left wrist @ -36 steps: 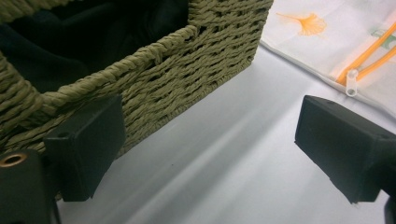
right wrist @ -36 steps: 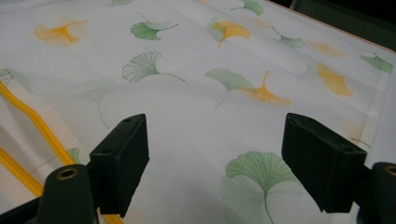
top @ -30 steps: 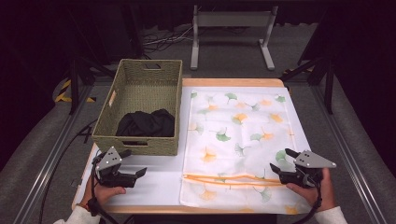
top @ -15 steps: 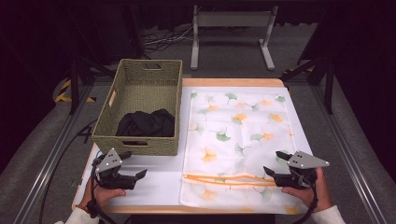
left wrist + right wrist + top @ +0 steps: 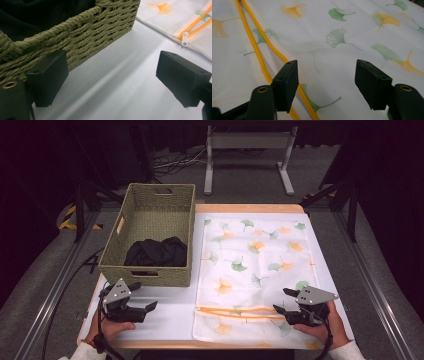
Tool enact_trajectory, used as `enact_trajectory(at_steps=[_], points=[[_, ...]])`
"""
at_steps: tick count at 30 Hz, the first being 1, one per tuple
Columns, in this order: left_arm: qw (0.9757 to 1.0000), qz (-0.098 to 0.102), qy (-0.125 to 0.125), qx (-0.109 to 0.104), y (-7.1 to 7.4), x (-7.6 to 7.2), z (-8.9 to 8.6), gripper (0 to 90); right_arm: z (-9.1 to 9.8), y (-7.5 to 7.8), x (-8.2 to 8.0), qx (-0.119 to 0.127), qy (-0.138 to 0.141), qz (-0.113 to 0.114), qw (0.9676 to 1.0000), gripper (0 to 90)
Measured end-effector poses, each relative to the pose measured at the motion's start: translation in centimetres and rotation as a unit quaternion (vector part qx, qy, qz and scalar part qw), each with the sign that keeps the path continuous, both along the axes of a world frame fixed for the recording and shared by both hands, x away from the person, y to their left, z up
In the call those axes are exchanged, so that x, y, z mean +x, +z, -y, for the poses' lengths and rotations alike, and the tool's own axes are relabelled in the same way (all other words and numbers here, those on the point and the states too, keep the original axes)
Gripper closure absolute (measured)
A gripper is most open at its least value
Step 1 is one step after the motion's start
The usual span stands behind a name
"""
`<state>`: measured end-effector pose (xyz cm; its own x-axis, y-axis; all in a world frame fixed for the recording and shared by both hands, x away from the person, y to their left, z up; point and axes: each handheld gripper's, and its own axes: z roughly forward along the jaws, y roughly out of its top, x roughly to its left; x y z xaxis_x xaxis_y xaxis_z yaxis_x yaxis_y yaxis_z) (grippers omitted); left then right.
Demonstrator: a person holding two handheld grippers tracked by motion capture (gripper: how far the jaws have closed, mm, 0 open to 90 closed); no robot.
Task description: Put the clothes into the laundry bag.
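A white mesh bag (image 5: 255, 255) printed with green and orange ginkgo leaves lies flat on the table's right half. Its orange zipper (image 5: 235, 311) runs across near the front edge and gapes slightly. My right gripper (image 5: 281, 300) hovers at the zipper's right end, low over the bag (image 5: 324, 30). Its jaws have just been closing but still stand apart, with only flat fabric beneath them and the zipper (image 5: 259, 55) by the left jaw. My left gripper (image 5: 144, 296) is open and empty over bare table, in front of the wicker basket (image 5: 150, 275).
The basket holds a black garment (image 5: 156, 252). In the left gripper view the basket's wall (image 5: 100, 27) is close by the left jaw, and the white zipper pull (image 5: 185, 40) lies beyond the right jaw. A metal stand (image 5: 247, 150) is on the floor beyond the table.
My right gripper has slid left along the bag's front toward the zipper's end, and its jaws stand narrower. The left gripper has kept still.
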<state>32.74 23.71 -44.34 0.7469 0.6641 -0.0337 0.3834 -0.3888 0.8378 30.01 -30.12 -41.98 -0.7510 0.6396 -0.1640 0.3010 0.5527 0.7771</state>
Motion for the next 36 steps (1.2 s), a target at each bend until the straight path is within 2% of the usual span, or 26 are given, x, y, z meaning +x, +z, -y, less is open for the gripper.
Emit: enact_trajectory(at_steps=[11,15,30,33,36], points=[[1.0000,-0.003,-0.008,0.004,-0.1,0.0,0.2,11.5,-1.9,-0.5,0.0,-0.008,0.028,-0.018,0.9994,36.1],[0.9999,-0.007,-0.009,0.004,-0.1,0.0,0.3,12.2,-2.6,-0.9,0.3,-0.020,0.033,-0.023,0.9990,36.7],[0.9999,-0.006,-0.008,0.008,-0.2,0.0,0.2,12.4,-3.8,-1.8,1.7,-0.039,0.020,-0.035,0.9984,38.5],[0.9999,-0.006,-0.008,0.008,-0.2,0.0,0.2,12.5,-4.0,-1.9,1.9,-0.044,0.022,-0.038,0.9981,41.4],[0.9999,-0.002,-0.009,0.012,-0.1,0.0,0.2,12.6,-4.1,-2.0,2.2,-0.040,0.021,-0.048,0.9978,48.0]])
